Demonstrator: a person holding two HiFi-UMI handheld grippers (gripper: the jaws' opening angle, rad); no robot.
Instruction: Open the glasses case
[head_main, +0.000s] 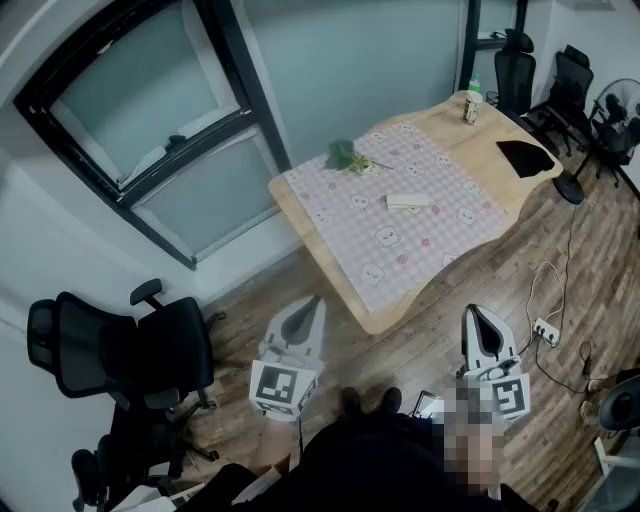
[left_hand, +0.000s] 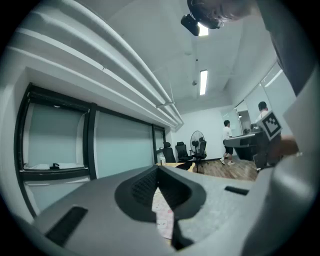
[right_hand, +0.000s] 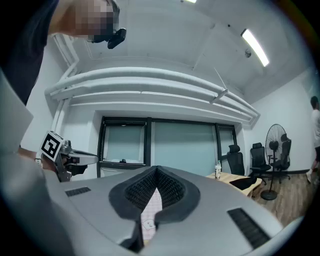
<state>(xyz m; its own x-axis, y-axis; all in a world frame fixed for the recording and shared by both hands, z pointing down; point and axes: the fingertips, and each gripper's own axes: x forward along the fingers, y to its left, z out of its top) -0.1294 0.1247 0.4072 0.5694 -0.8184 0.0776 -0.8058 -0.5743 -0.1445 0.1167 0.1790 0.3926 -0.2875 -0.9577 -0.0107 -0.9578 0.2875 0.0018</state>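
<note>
Standing well back from the table (head_main: 372, 320), so the approach hasn't begun: left gripper (head_main: 311, 304) level, jaws together, empty. The glasses case (head_main: 408, 200), pale, slim and closed, lies flat mid-tablecloth (head_main: 400, 245). Right gripper (head_main: 477, 316) is pinched together, empty too. Next, I'd say: step in, part the jaws, steady the case.

A wooden table (head_main: 445, 118) carries a pink checked cloth (head_main: 400, 245) bearing a pale glasses case (head_main: 408, 200) and green sprig (head_main: 346, 157).
</note>
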